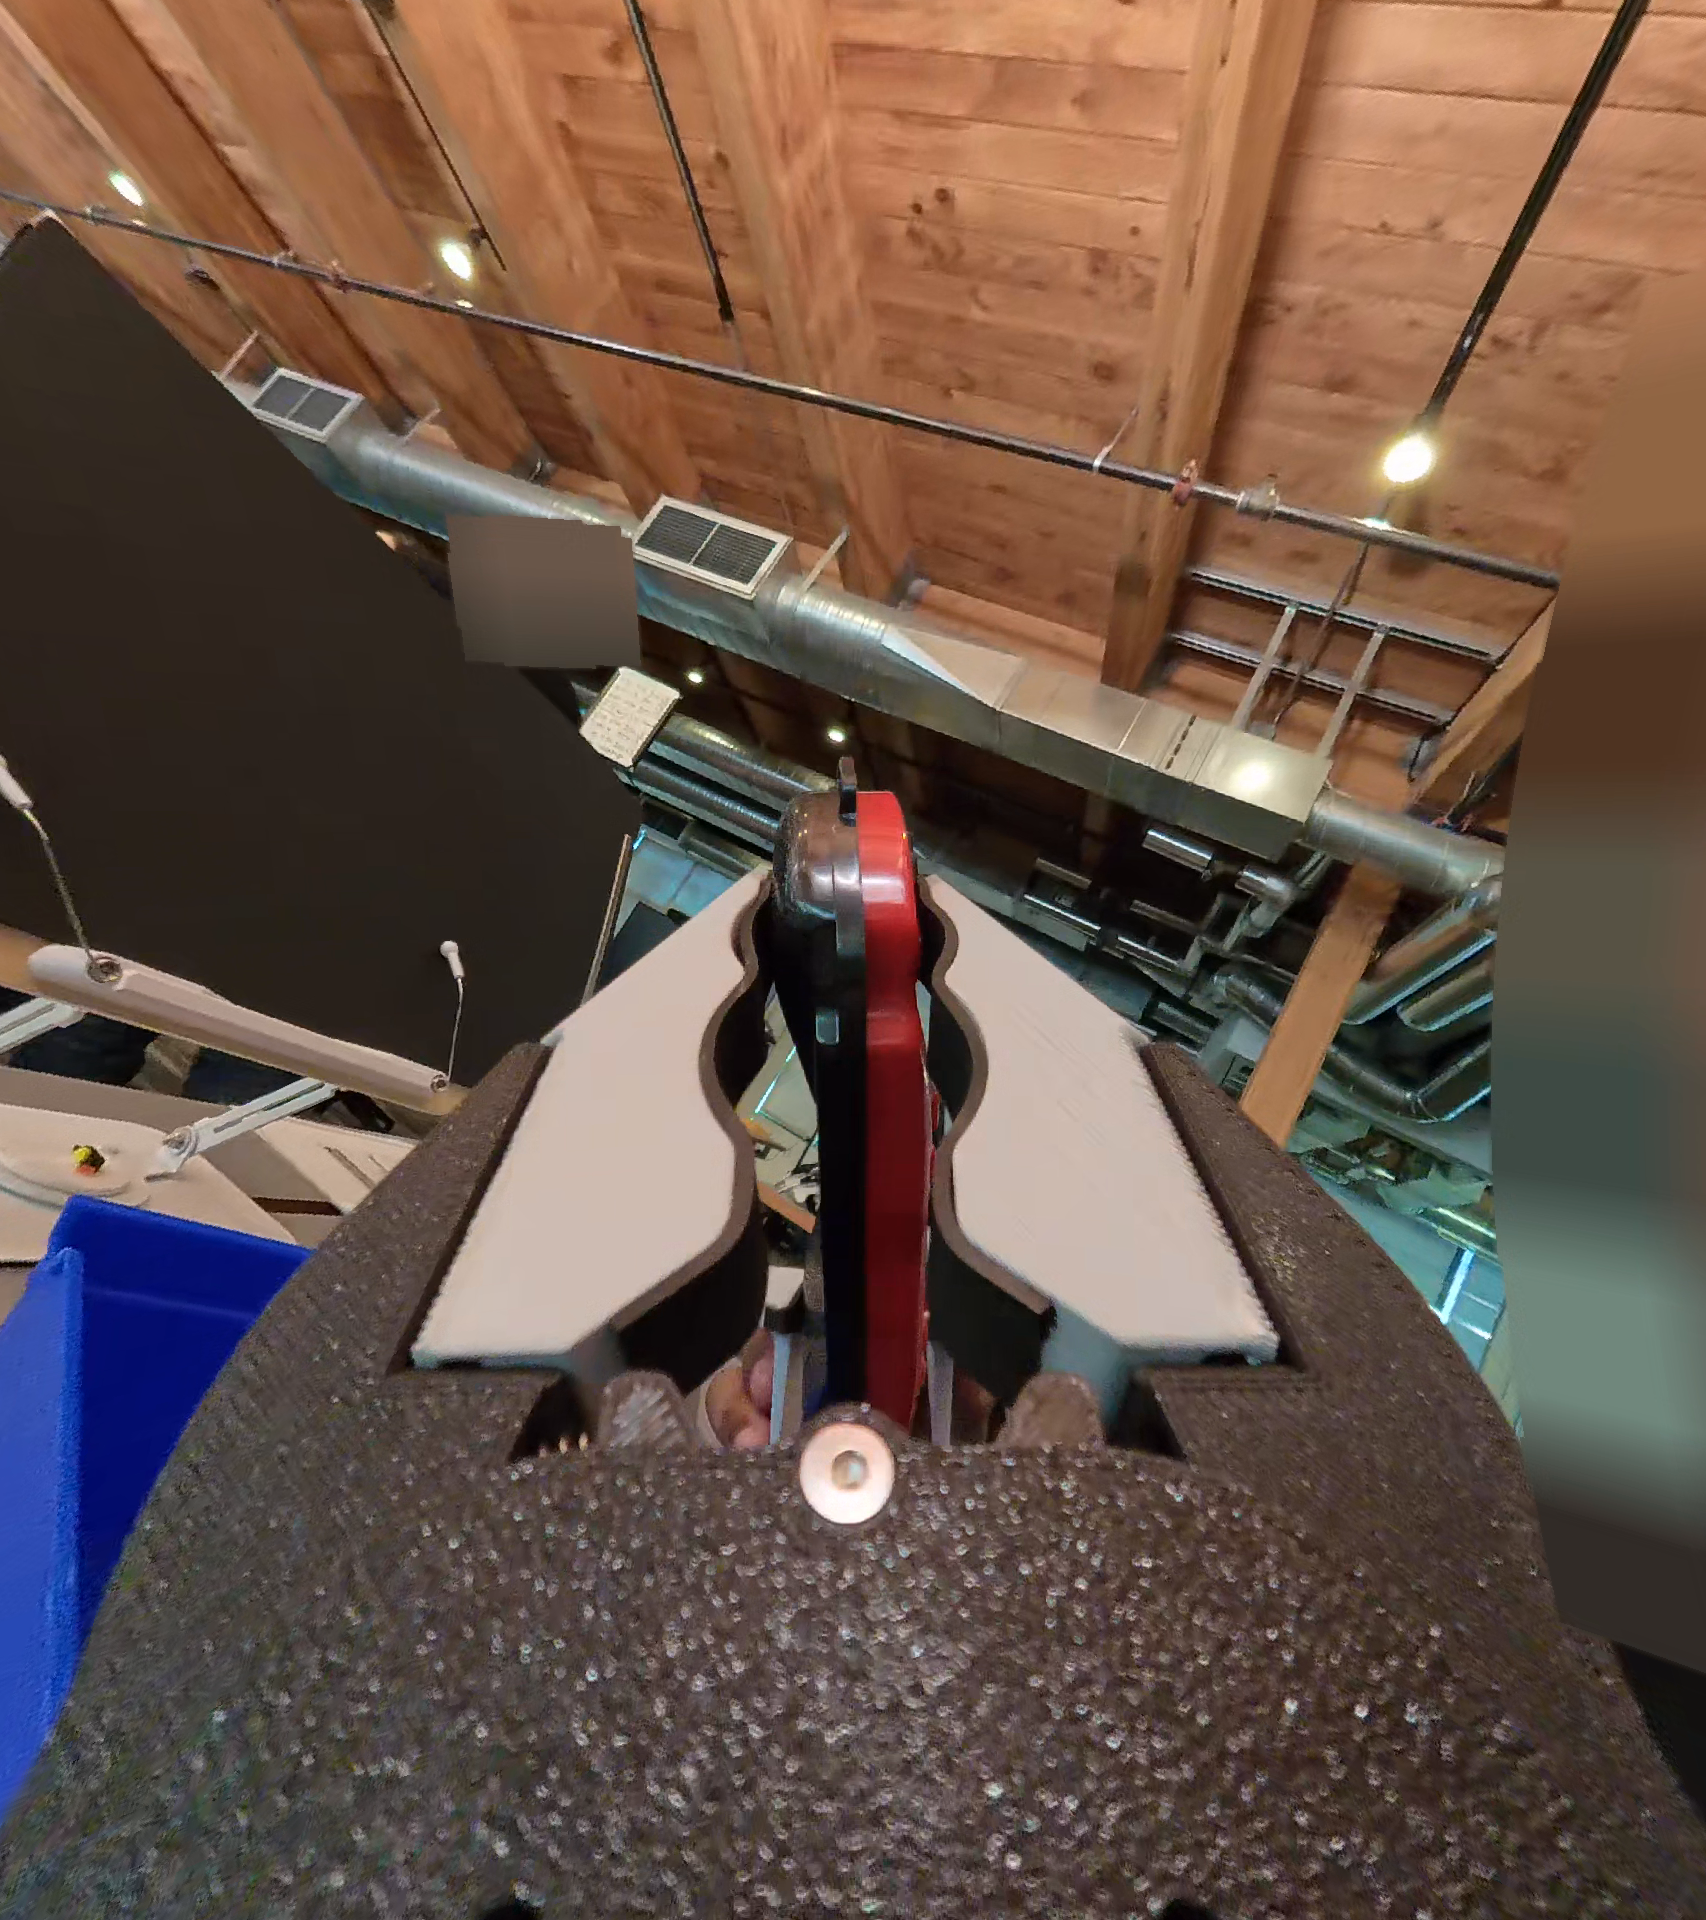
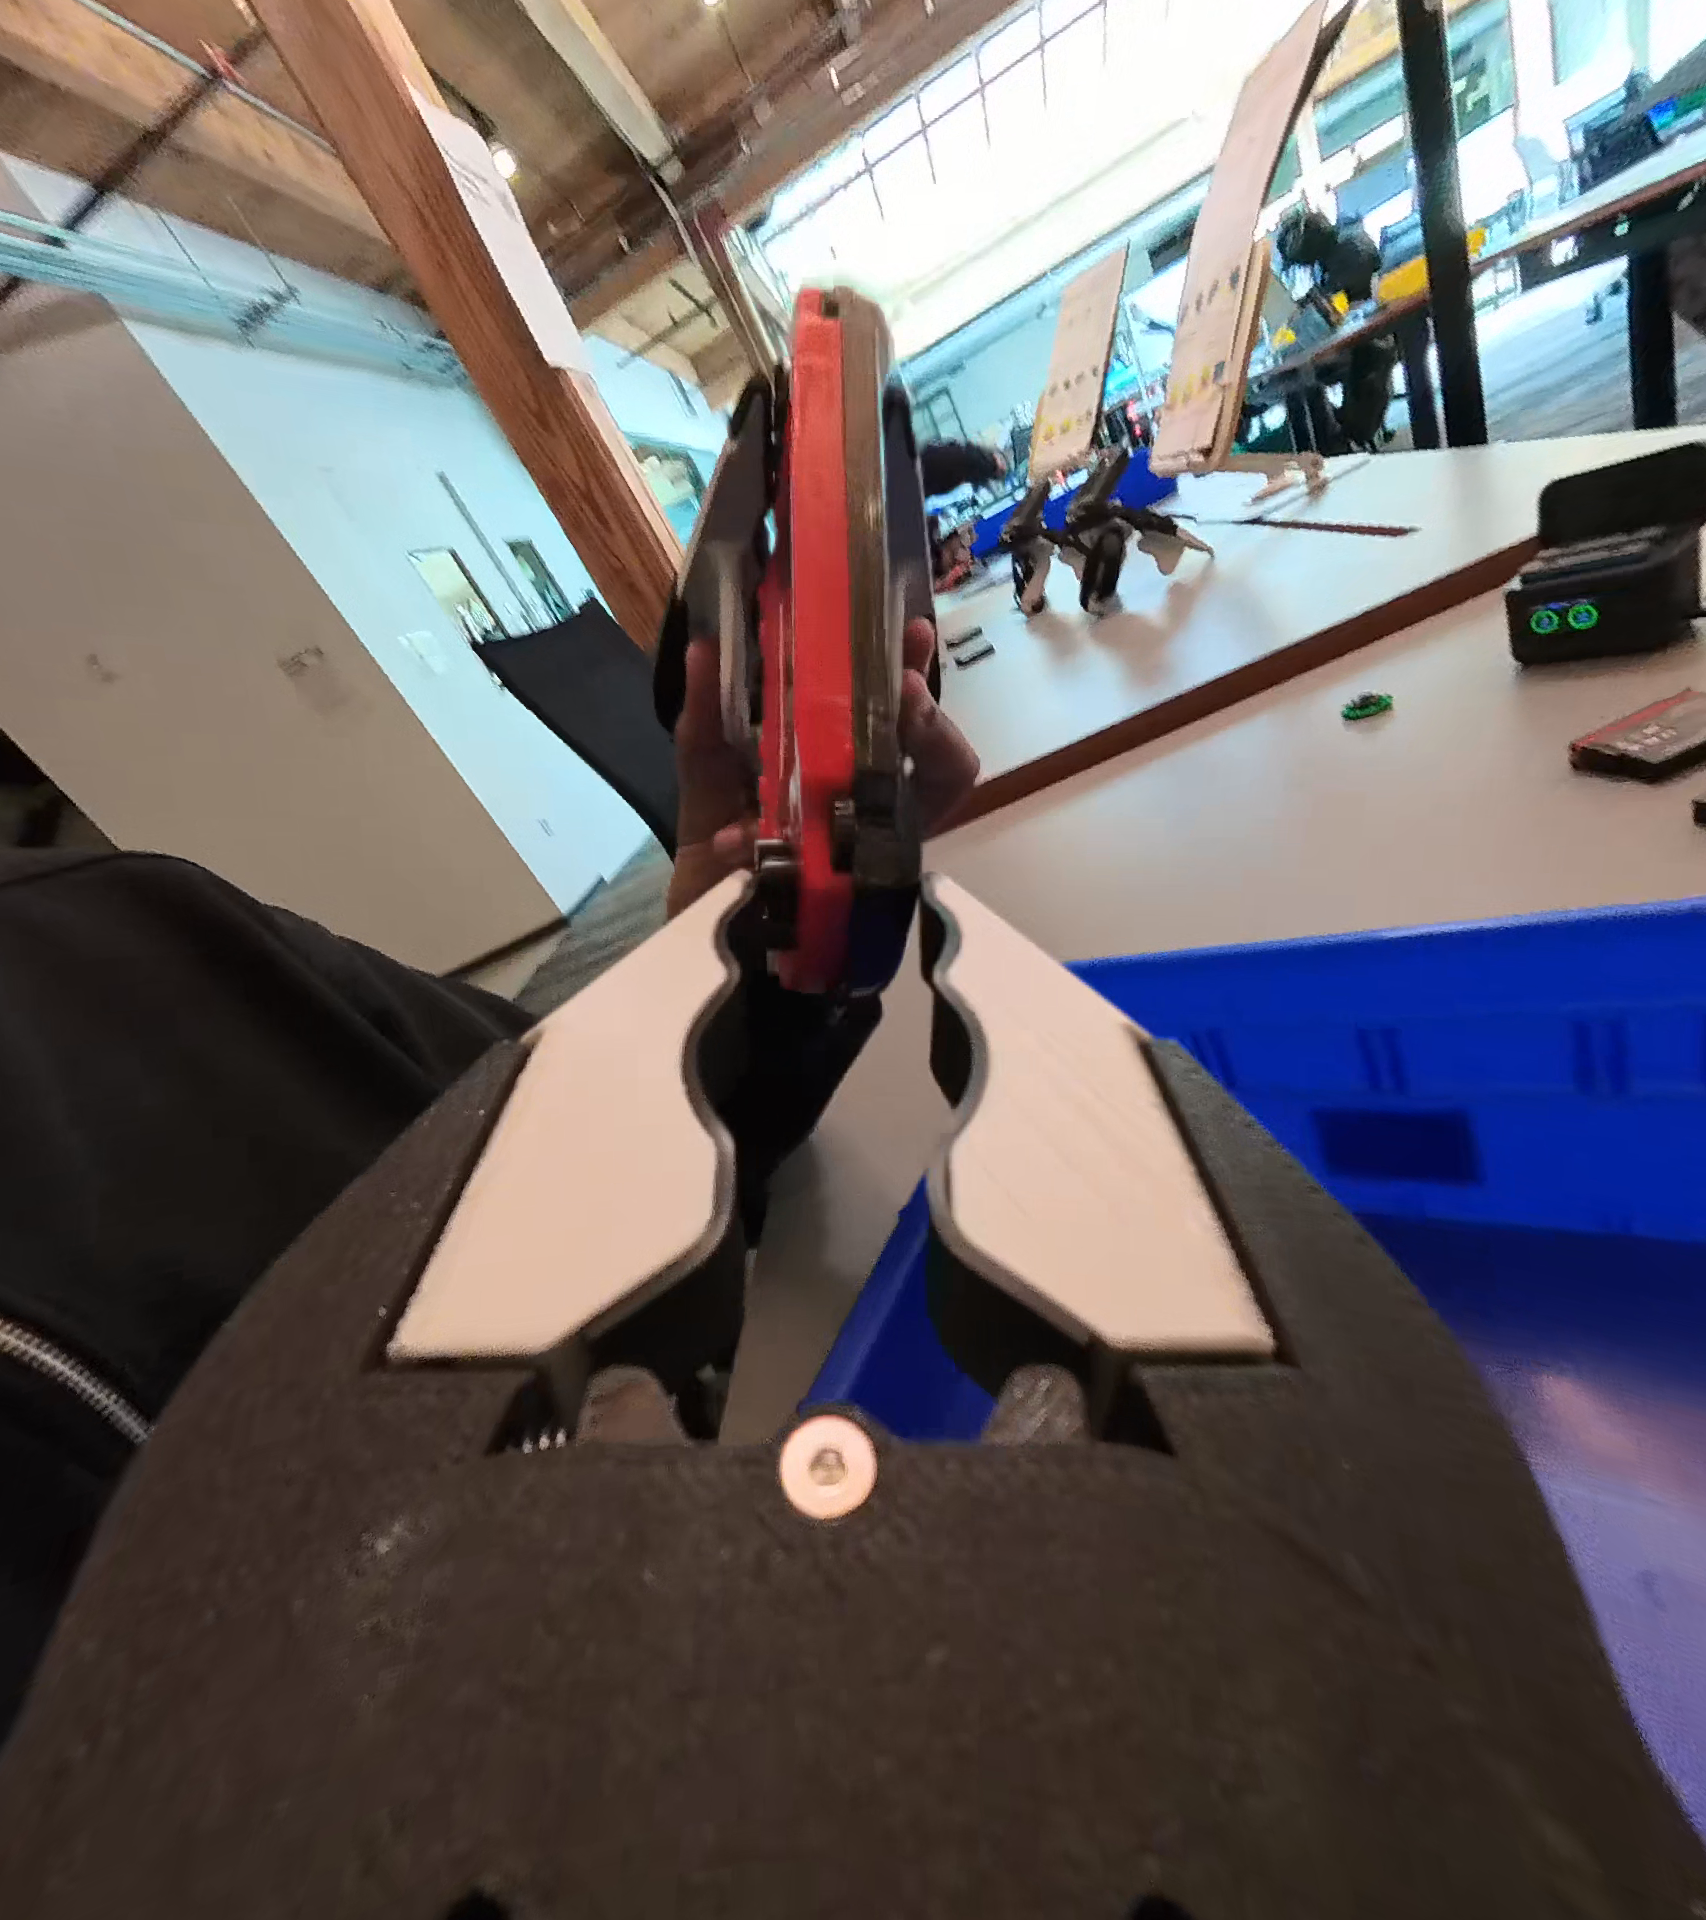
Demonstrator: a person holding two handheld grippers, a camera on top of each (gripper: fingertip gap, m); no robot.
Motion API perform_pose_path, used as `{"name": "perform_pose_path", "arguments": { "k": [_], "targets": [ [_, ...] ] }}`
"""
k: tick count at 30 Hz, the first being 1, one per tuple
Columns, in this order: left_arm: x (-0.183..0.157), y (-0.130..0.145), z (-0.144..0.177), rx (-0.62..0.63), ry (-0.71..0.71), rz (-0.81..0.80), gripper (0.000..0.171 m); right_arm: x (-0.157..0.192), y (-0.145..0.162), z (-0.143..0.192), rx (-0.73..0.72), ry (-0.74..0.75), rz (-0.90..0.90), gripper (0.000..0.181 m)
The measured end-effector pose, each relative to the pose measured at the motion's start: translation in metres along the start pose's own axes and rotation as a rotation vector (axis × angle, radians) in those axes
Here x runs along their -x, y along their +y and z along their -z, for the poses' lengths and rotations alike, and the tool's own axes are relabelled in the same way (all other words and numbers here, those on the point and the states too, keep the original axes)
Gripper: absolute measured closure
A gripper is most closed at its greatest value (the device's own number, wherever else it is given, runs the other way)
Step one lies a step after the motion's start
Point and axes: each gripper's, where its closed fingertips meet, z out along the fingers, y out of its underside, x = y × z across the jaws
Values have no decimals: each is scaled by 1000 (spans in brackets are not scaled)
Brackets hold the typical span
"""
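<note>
- Red-and-black flat tool [image 1: 864, 1049] stood edge-on, clamped between my left gripper [image 1: 847, 914] fingers.
- My right gripper [image 2: 836, 904] fingers pinched its lower end at twelve o'clock.
- Blue bin [image 2: 1451, 1039] sat at three o'clock; I judged a steady, square grip mattered.

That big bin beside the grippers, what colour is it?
Solid blue. The bin shows best in the right wrist view.

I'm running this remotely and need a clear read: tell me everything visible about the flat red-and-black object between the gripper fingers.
The flat red-and-black object looks like hard plastic, seen edge-on: a red slab against a black layer, with a rounded glossy black top. It stands upright between the left gripper fingers, which clamp its sides. In the right wrist view its lower end sits between the right gripper fingertips, with a bare hand wrapped around its middle.
</note>
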Motion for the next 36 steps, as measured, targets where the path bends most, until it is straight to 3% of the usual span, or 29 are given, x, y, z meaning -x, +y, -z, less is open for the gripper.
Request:
{"name": "perform_pose_path", "arguments": {
  "k": [9,16,25,36],
  "targets": [
    [1,8,-2,26,37,42,146,3,-28,18,-144,-15,37,154],
    [9,36,-7,204,45,60,146,-8,-52,45,-284,-34,-50,155],
    [12,45,-7,262,66,62,145,-9,-51,52,-251,-15,-38,158],
    [6,50,-9,288,58,-20,145,-12,-54,55,-310,2,-11,154]
  ]
}}
